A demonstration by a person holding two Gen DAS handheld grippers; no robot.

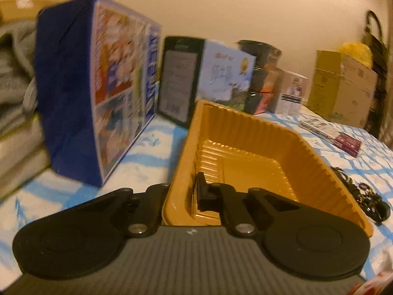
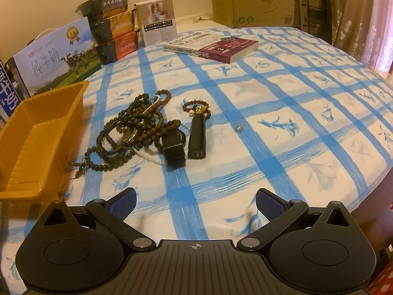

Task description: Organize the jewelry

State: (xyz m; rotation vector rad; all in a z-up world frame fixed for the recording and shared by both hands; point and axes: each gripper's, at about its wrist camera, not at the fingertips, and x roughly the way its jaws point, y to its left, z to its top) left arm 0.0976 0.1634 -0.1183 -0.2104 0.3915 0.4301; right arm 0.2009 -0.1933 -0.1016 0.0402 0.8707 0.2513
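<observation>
Left wrist view. Left gripper point(image 1: 181, 191) clamped on the near wall of the shallow orange ribbed plastic tray point(image 1: 245, 132): one finger inside the tray, the other outside its wall. Tray reaches forward and right from the fingers and looks lifted at the near end, tilted; nothing seen lying in it. Left of the gripper, close by, a tall blue printed carton point(image 1: 98, 91), blurred. Ahead beyond the tray, a black flat box point(image 1: 179, 81), then a light blue milk carton with a cow picture point(image 1: 226, 76). Far ahead-right, brown cardboard boxes point(image 1: 341, 88). Right of the tray, just beside its outer wall, a dark heap of beaded jewelry point(image 1: 363, 194), partly cut off. All on a blue-and-white checked tablecloth point(image 1: 147, 152).

Right wrist view. Right gripper point(image 2: 195, 202) spread wide, holding nothing, blue pads point(image 2: 125, 202) visible, hovering over the tablecloth. Ahead and slightly left: tangled pile of dark wooden bead strings, with a white pearl strand and a black watch point(image 2: 172, 145) at its right edge. Touching the watch, a black rectangular tube point(image 2: 197, 135). Beyond the tube, a small reddish bead bracelet with a gold charm point(image 2: 196, 107). Right of that, apart, a tiny silver stud point(image 2: 238, 127). Tray at far left, near the pile. Far ahead, a thick book lying flat point(image 2: 211, 45).
</observation>
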